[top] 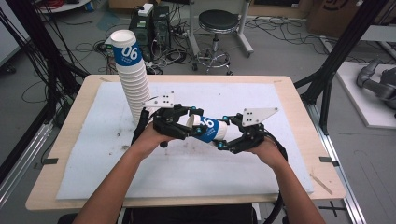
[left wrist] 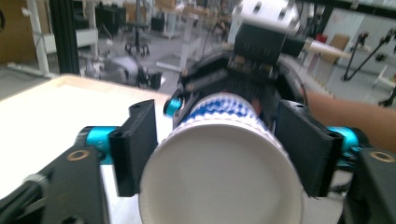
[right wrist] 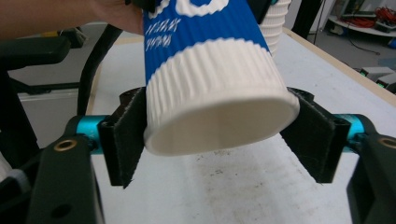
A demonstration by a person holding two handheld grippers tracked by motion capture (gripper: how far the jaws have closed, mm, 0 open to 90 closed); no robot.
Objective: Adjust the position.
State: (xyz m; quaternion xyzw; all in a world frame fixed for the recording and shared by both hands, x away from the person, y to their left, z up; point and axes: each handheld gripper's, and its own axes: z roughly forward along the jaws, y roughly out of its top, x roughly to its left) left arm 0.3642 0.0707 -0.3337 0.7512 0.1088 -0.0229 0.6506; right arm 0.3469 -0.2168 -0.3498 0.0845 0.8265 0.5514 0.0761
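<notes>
Both grippers hold one ribbed paper cup [top: 206, 129], white with a blue band, lying on its side in the air just above the white foam mat [top: 93, 158], near the table's middle. Left gripper [top: 180, 122] is clamped on one end: in the left gripper view its pads [left wrist: 138, 144] press both flanks of the cup [left wrist: 219, 172], a round end facing the lens. Right gripper [top: 230, 135] is closed on the opposite end; in the right gripper view the cup [right wrist: 215, 79] sits between the pads [right wrist: 125, 137], left pad touching, right pad at the wall or just off it — cannot tell contact there. Judgement: the opposed end-to-end hold suggests either pulling nested cups apart or passing the cup from one gripper to the other; horizontal pose gives each jaw pair a clean bite on the ribs. Tall leaning stack of cups [top: 133, 79] stands at the mat's rear left, well apart from the held cup, likely source or destination.
</notes>
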